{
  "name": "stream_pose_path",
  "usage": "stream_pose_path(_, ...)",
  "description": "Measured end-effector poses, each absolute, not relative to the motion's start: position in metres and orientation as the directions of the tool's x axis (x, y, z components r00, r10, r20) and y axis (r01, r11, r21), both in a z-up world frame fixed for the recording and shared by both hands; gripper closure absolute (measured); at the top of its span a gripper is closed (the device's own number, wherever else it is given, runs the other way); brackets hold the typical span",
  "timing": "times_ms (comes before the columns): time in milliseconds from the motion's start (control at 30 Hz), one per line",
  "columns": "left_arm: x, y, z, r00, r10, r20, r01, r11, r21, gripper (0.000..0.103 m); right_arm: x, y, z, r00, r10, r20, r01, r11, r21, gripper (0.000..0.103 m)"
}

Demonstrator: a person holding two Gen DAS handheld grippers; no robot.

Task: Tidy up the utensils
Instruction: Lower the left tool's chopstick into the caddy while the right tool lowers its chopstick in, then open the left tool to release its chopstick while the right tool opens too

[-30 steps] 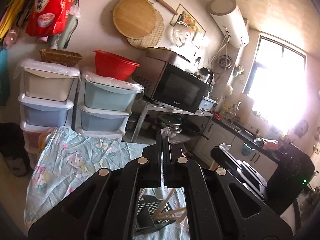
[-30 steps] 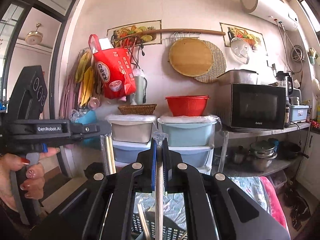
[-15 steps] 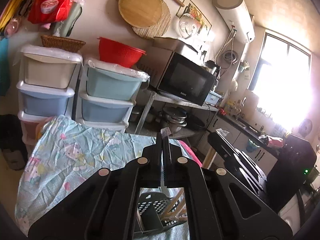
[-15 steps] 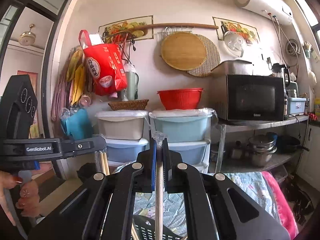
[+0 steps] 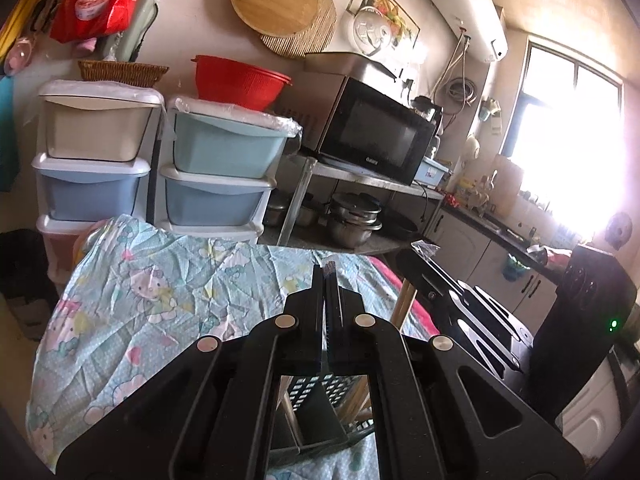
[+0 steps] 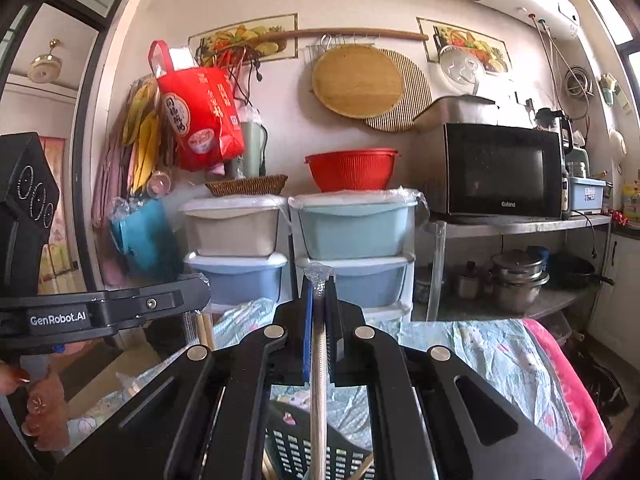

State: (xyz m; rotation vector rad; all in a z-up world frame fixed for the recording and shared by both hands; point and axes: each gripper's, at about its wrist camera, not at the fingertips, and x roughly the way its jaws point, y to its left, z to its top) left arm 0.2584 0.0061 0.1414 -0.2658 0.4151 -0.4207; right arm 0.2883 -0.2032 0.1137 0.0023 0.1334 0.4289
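Note:
My left gripper is shut on a thin plastic-wrapped utensil that runs down toward a black slotted utensil holder on the table. Wooden chopsticks stand in the holder. My right gripper is shut on a plastic-wrapped pair of light chopsticks that hangs down over the black holder. The right gripper also shows in the left wrist view, holding the wooden sticks. The left gripper shows in the right wrist view.
A table with a light blue cartoon cloth holds the holder. Stacked plastic drawers, a red colander and a microwave stand behind. A pink cloth edge lies at the right.
Both grippers tilted downward, so the table and holder show more. Each still holds its utensil above the holder.

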Motion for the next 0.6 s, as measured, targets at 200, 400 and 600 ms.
stream_pose_path(200, 0.258, 0.005, 0.128, 0.827, -0.435, -0.357, 0.327, 0.887, -0.325, 0.103, 0.291, -0.205, 0.102, 0.899, 0.403, -0.173, -0.403, 0.914, 0.035, 0.097)
stream_pose_path(400, 0.254, 0.009, 0.118, 0.827, -0.417, -0.376, 0.308, 0.897, -0.317, 0.103, 0.29, -0.208, 0.092, 0.895, 0.391, -0.214, -0.391, 0.919, 0.046, 0.097)
stream_pose_path(600, 0.251, 0.014, 0.114, 0.828, -0.386, -0.407, 0.274, 0.912, -0.306, 0.103, 0.286, -0.215, 0.087, 0.89, 0.383, -0.249, -0.38, 0.923, 0.061, 0.097)
